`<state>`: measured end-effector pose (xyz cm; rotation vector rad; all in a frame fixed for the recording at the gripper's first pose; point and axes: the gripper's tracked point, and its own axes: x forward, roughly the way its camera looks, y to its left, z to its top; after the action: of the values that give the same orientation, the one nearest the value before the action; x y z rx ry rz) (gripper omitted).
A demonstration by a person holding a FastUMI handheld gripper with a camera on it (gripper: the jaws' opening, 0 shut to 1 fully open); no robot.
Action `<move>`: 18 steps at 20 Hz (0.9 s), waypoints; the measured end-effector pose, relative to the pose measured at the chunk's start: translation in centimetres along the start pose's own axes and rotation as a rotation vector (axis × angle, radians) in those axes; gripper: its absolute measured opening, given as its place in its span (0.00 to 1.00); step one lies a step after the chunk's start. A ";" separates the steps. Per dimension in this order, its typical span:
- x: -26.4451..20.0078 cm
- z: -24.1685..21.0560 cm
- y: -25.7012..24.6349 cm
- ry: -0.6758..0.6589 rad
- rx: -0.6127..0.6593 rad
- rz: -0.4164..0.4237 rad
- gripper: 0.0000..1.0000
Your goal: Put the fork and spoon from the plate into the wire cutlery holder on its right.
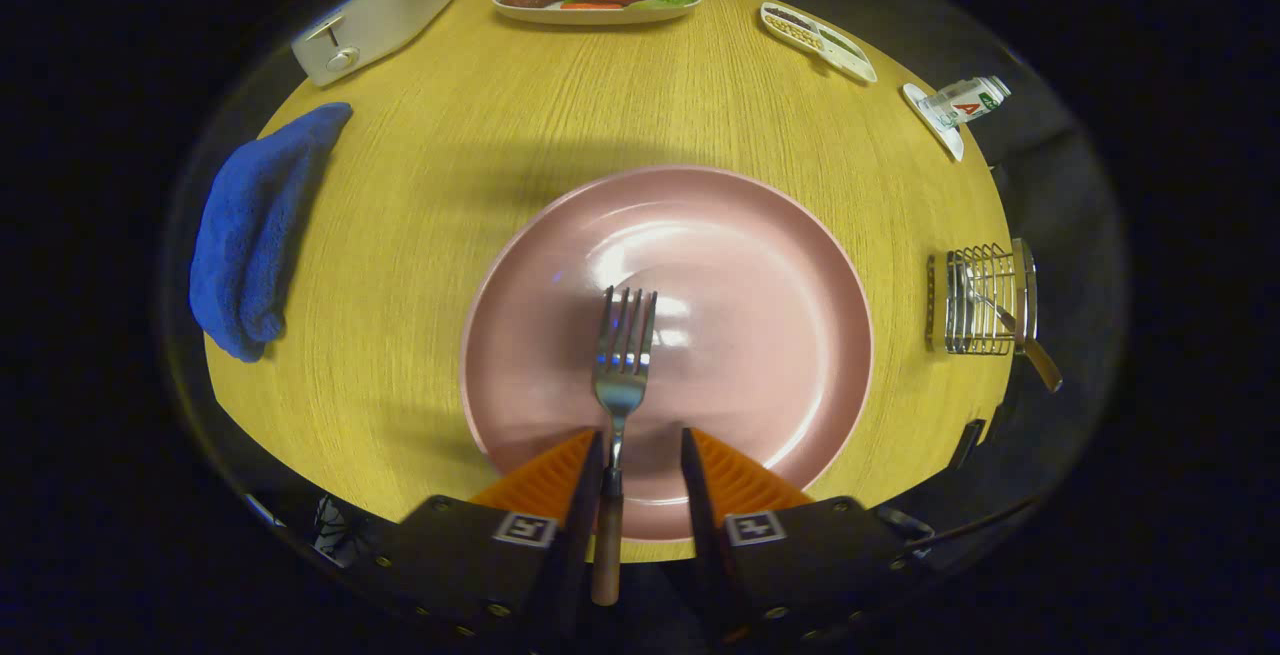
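The gripper [645, 455] hung low over the pink plate [780, 265], its fingers parted with a gap between them. The fork [620, 375] lay in that gap, its neck against the left finger and clear of the right, tines pointing ahead across the plate and wooden handle trailing back between the fingers. At the table's right edge stood the wire cutlery holder [985, 300], the spoon [1005, 320] already in it.

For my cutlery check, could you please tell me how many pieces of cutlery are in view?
2: the fork on the pink plate, handle between the open gripper fingers; the spoon in the wire cutlery holder. Others may be hidden.
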<state>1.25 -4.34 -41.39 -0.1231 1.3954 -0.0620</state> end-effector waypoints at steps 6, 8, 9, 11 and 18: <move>-0.2 0.5 1.0 0.006 -0.011 0.070 0.01; -0.7 0.3 0.4 0.021 -0.005 0.049 0.01; -0.8 0.4 0.2 0.022 -0.003 0.040 0.01; -1.0 0.7 0.1 0.017 0.011 0.044 0.01; -2.5 1.9 -1.5 0.003 0.050 0.024 0.01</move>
<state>2.68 -5.49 -38.39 -0.0647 1.3970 -0.0769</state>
